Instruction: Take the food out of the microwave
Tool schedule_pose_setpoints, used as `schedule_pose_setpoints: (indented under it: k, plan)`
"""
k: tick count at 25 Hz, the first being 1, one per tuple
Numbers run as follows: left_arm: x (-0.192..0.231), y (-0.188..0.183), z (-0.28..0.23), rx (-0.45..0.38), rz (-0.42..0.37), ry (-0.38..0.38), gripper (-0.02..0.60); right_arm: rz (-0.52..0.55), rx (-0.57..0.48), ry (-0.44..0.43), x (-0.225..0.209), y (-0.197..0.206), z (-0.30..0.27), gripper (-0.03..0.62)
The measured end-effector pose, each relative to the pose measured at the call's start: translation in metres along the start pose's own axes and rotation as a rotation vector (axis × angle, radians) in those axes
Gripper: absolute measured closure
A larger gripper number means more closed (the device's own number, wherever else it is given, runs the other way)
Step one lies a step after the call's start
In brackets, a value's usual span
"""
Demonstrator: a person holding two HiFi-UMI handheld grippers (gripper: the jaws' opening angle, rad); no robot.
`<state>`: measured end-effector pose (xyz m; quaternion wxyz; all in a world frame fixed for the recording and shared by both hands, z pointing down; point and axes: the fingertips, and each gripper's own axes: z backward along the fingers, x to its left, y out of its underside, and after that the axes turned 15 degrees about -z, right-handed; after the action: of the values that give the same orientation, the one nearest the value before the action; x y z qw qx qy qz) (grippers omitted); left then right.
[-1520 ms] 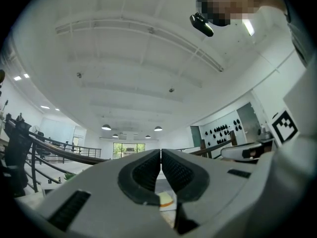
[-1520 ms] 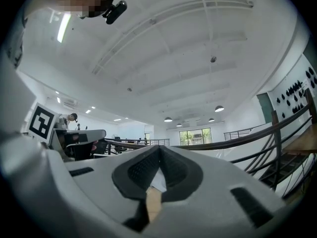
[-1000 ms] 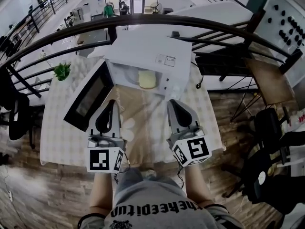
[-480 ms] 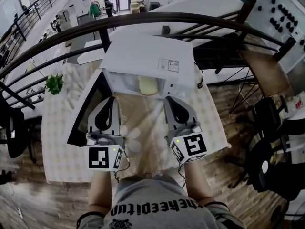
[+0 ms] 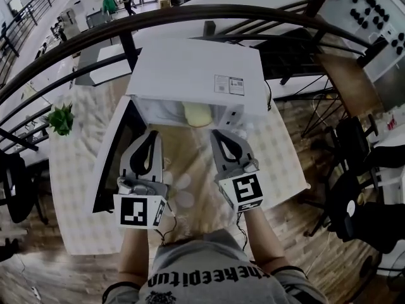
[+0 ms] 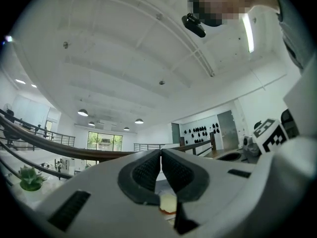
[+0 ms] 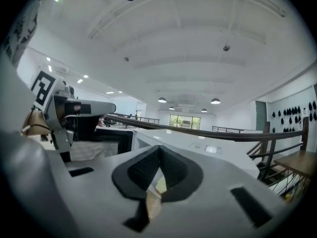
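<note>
A white microwave [image 5: 196,68] stands on the table with its door [image 5: 117,151] swung open to the left. Inside the cavity sits a pale yellow piece of food [image 5: 197,114] on a plate. My left gripper [image 5: 152,134] is shut and empty, its tips just before the lower left of the opening. My right gripper [image 5: 217,133] is also shut and empty, close below the food's right side. In the left gripper view the food [image 6: 167,202] shows through the gap under the shut jaws. The right gripper view catches a sliver of the food [image 7: 161,185] the same way.
The table [image 5: 76,189] wears a pale checked cloth. A small green plant [image 5: 61,119] stands at its left end. A dark curved railing [image 5: 190,14] runs behind the microwave. Black chairs [image 5: 361,157] stand on the wooden floor to the right.
Both grippers have moved forward toward the microwave's opening, side by side, and stay shut. The food has not moved.
</note>
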<state>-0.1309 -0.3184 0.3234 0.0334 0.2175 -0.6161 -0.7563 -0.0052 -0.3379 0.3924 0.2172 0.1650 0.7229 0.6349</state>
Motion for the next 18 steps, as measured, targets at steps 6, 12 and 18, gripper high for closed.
schedule_pose_setpoints:
  k: [6,12,18]
  plan:
    - [-0.004,0.033,-0.011,0.027,0.004,0.065,0.569,0.100,0.110,0.020,-0.004,0.044,-0.033,0.585]
    - [-0.003,0.054,-0.019,0.032,0.021,0.084,0.569,0.213,0.258,0.042,-0.014,0.091,-0.056,0.545]
    - [-0.004,0.080,-0.014,0.094,0.053,0.117,0.569,0.353,0.342,0.063,-0.023,0.122,-0.078,0.503]
